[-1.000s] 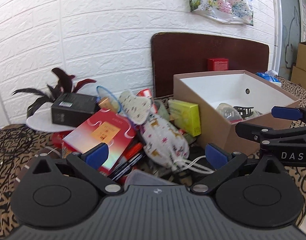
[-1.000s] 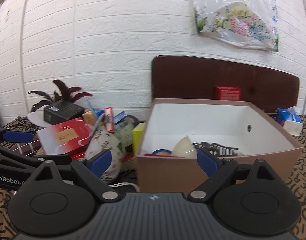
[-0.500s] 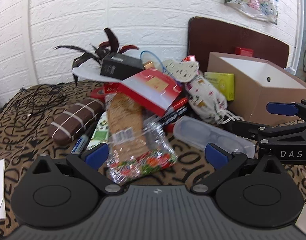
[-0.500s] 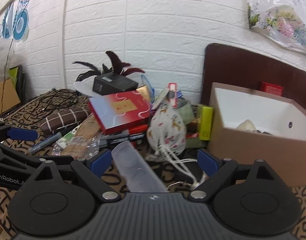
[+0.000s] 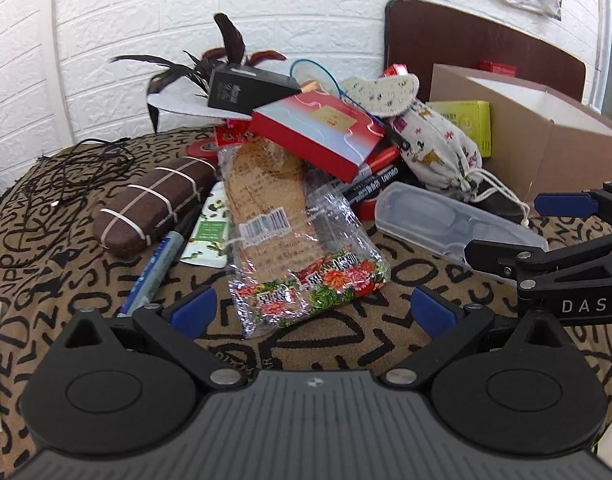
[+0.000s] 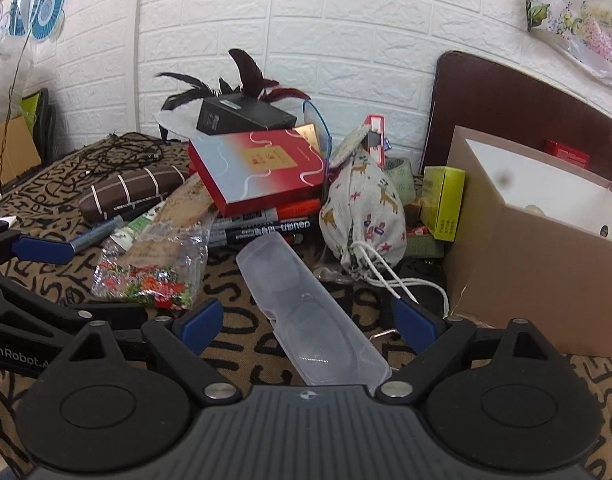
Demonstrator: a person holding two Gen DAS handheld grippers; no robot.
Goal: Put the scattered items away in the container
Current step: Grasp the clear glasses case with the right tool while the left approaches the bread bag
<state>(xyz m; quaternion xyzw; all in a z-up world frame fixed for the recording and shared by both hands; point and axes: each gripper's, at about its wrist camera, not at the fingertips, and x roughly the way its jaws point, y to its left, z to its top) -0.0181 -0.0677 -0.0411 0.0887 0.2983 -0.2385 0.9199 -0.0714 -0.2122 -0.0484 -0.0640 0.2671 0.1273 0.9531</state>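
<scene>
While both jaws gape, clear case (image 6: 312,312) lies between right gripper (image 6: 308,320) pads.

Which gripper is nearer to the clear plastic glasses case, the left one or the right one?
Right. The right gripper is open with the clear glasses case lying between its fingers. The left gripper is open over the cellophane packet, with the case off to its right.

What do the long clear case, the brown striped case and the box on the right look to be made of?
Clear case: frosted, see-through plastic, apparently; glasses show faintly inside. Brown case: seemingly woven fabric over a hard shell, matte, with pale stripes. Box: cardboard, plain brown outside, white inside.
</scene>
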